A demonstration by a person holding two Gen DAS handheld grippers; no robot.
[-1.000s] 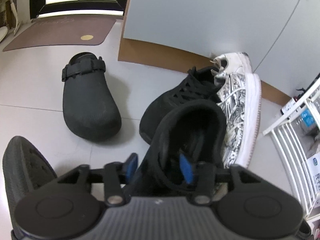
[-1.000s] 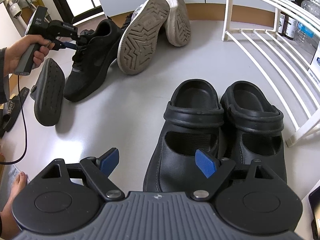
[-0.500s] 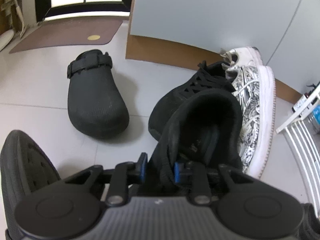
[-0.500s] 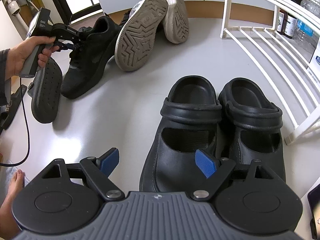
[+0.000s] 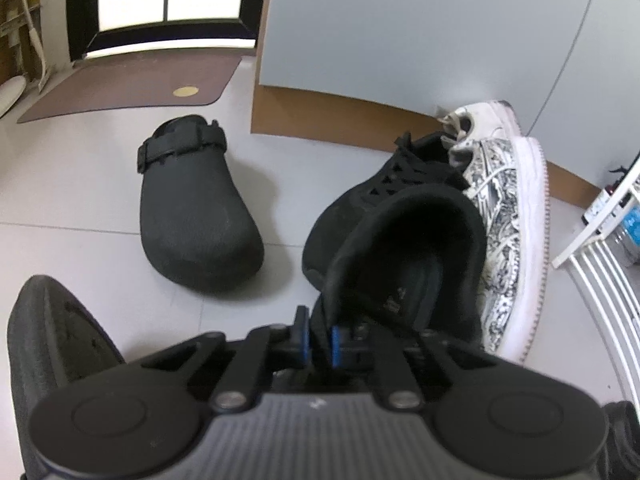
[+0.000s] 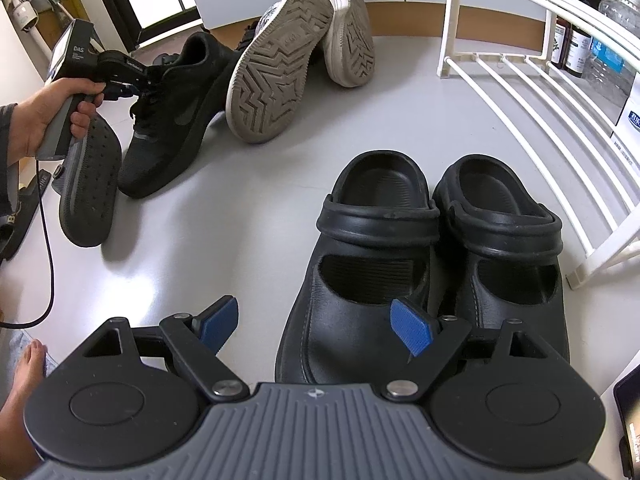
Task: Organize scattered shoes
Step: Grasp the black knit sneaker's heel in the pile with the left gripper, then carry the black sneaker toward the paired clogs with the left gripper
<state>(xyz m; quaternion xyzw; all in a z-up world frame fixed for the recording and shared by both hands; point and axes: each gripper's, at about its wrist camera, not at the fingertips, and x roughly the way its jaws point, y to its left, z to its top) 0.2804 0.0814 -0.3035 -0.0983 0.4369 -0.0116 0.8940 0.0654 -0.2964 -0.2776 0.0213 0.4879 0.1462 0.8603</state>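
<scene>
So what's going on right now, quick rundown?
Left gripper shut on the black sneaker at its heel collar. Right gripper open, empty, over the paired black clogs. White sneakers crowd the black one.

The floor (image 6: 168,240) is bare in a wide strip between the clog pair (image 6: 424,248) and the black sneaker (image 6: 172,116). The right gripper (image 6: 316,324) hangs there with jaws wide apart. A white rack (image 6: 532,92) closes the side just beside the clogs. Toward the wall, two white sneakers (image 6: 276,64) lean together, touching the black sneaker. An upturned clog (image 6: 90,188) lies near it. In the left view, bare floor separates a lone clog (image 5: 192,208) from the sneakers.
</scene>
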